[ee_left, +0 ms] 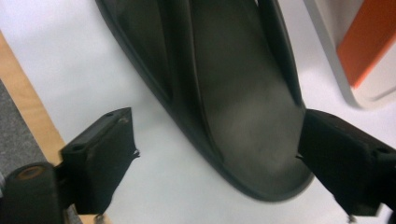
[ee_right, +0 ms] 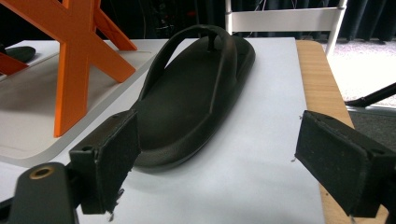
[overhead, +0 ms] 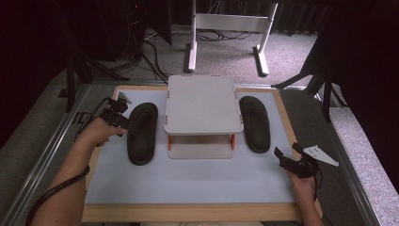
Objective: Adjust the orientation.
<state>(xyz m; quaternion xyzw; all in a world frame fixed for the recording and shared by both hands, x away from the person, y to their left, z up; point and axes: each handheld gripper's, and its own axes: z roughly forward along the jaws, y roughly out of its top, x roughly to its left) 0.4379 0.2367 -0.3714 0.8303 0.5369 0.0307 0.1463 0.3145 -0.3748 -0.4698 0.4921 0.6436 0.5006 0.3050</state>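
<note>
Two black flip-flops lie on the white mat either side of a white two-tier shelf. My left gripper is at the left edge of the left flip-flop. In the left gripper view that gripper is open, and the rounded end of the left flip-flop lies between its jaws, apart from both pads. My right gripper stands open a little in front and to the right of the right flip-flop. In the right gripper view this gripper points at the heel of the right flip-flop, with nothing held.
The shelf has orange X-shaped supports and a lower tray. A wooden rim borders the mat. Beyond the table stand a white frame, black tripod legs and cables on the grey carpet.
</note>
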